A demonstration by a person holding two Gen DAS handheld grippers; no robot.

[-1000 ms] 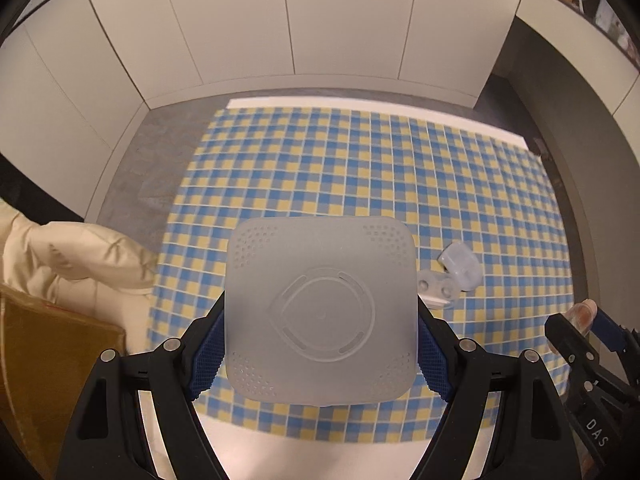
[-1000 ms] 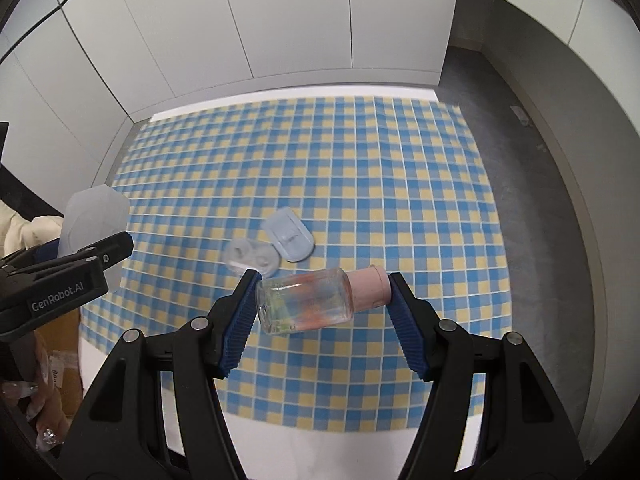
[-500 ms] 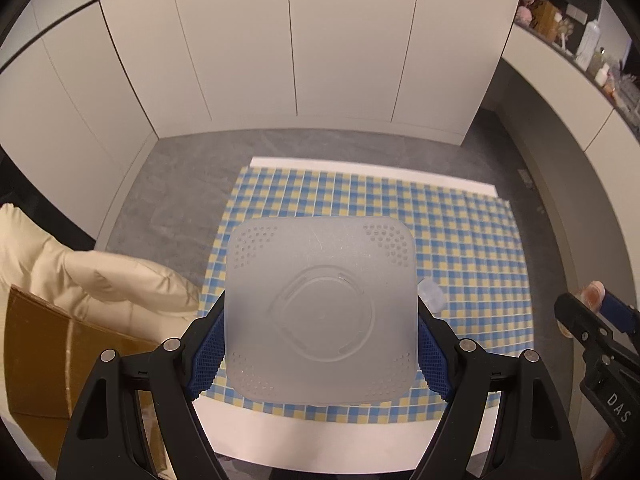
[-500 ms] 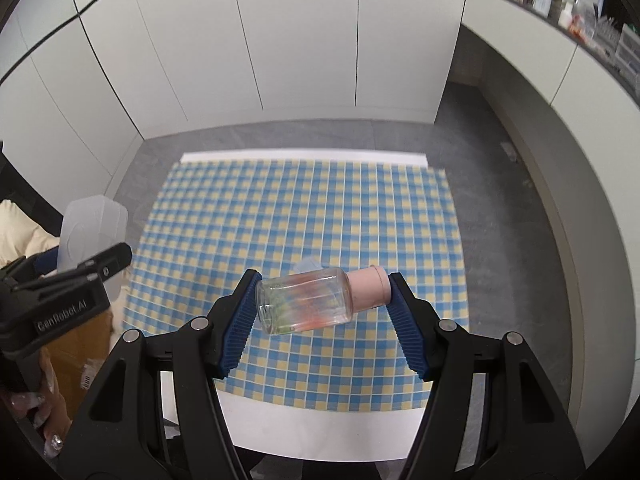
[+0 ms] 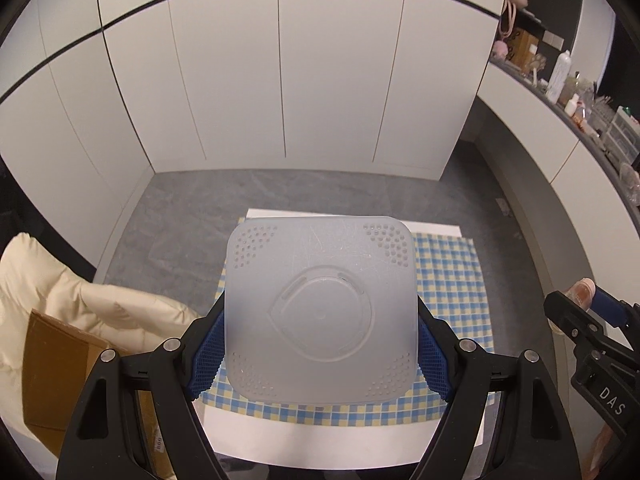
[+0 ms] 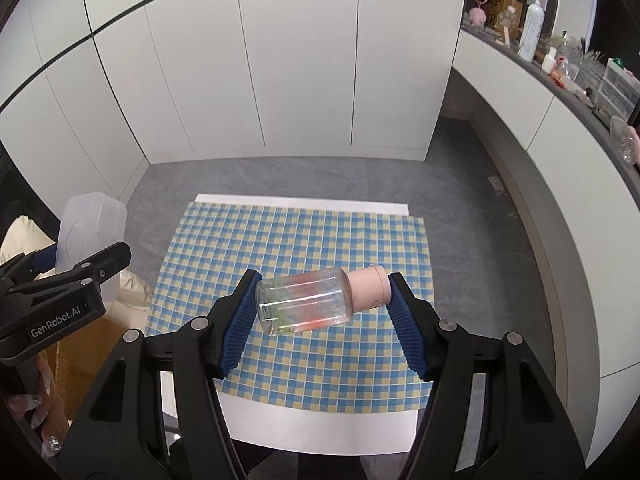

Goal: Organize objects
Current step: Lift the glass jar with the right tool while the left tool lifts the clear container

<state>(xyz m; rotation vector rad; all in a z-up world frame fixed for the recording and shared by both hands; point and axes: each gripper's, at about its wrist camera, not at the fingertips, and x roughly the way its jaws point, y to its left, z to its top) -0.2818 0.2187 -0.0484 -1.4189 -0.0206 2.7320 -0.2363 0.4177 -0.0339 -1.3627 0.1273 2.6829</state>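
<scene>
Left gripper: clamped on translucent square container, held high above table.
Right gripper: pinching clear bottle end to end, pink cap against right pad, airborne.
Checked cloth below: nothing visible on it.
Judged: both items lifted; placement outstanding, destination unseen.

"GenRobot.AI" is printed in white on the black body of the left gripper, seen from the right wrist | "DAS" is read on the right gripper, seen from the left wrist
</scene>
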